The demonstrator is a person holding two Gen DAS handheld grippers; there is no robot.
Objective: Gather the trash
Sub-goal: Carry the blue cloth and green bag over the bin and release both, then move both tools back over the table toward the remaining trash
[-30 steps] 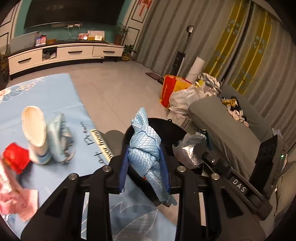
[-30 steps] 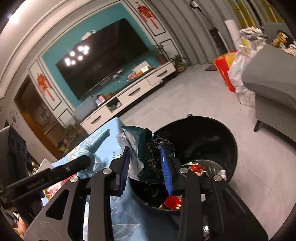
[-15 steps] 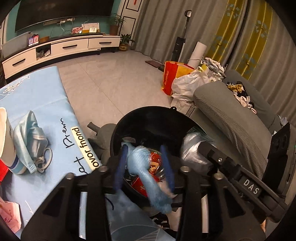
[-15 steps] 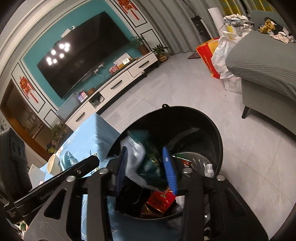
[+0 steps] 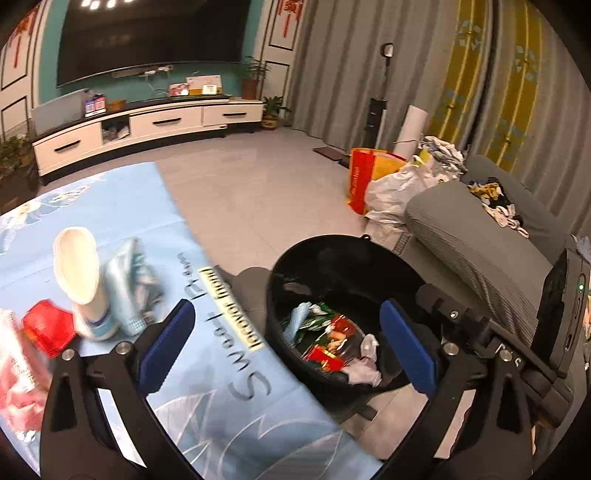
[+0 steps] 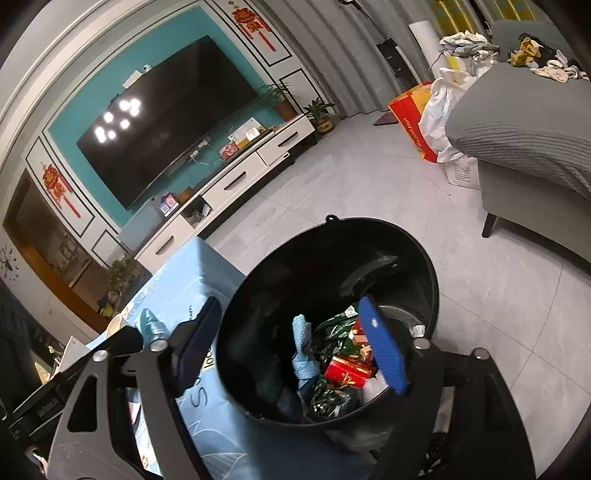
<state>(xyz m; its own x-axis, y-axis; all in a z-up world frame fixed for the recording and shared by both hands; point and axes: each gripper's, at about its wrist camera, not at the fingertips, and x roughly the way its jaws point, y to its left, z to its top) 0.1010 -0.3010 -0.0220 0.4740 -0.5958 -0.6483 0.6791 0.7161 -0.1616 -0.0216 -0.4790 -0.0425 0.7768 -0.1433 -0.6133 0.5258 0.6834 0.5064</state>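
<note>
Grippers, left (image 5: 286, 343) and right (image 6: 291, 345), gape empty over the black plastic bin (image 5: 369, 245); remaining white paper cup (image 5: 79, 273) lies left, nearer the left gripper.

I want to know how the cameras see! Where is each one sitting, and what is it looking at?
Left wrist: rides the left gripper, open, facing the blue mat and the black bin.
Right wrist: rides the right gripper, open, looking down into that bin.
Both show the bin's trash, the mat, the TV and the grey sofa.
</note>
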